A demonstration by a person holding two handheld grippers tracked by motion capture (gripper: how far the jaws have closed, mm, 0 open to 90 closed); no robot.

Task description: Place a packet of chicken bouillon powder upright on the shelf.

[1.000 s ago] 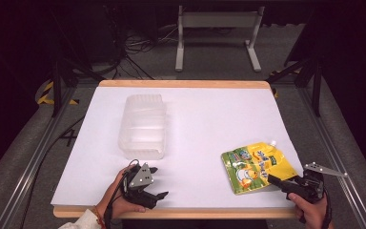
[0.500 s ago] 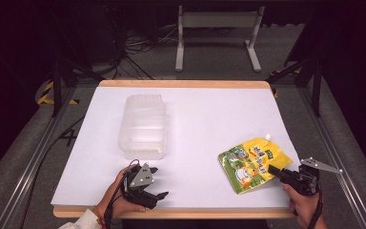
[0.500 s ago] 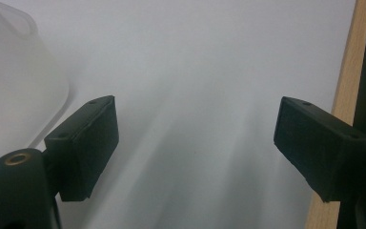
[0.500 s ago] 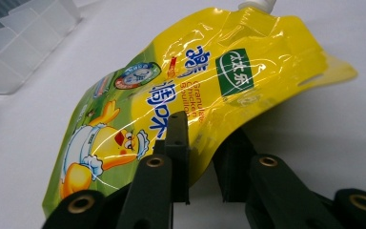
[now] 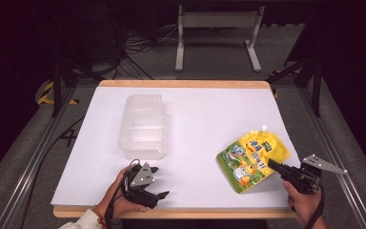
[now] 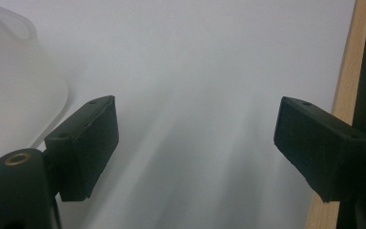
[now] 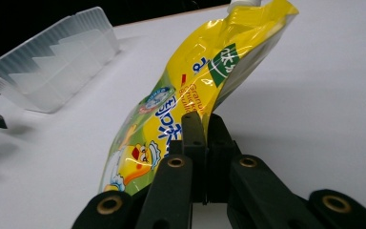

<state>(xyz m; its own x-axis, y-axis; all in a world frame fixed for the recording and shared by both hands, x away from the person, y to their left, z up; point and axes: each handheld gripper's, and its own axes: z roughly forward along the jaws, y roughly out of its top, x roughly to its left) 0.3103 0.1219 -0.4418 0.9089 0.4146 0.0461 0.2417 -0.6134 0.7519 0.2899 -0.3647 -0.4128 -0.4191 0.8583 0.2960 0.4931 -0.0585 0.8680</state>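
At the table's right front edge, my right gripper has just closed its jaws on the yellow pouch, pinching its edge and tilting it off the white table. My left gripper rests wide open near the clear plastic container.

There's a clear ribbed plastic container sitting on the white tabletop, left of center and nearer the left edge than the right. The far edge has a light wooden trim. Behind the table: a grey metal stand and loose cables on the floor.
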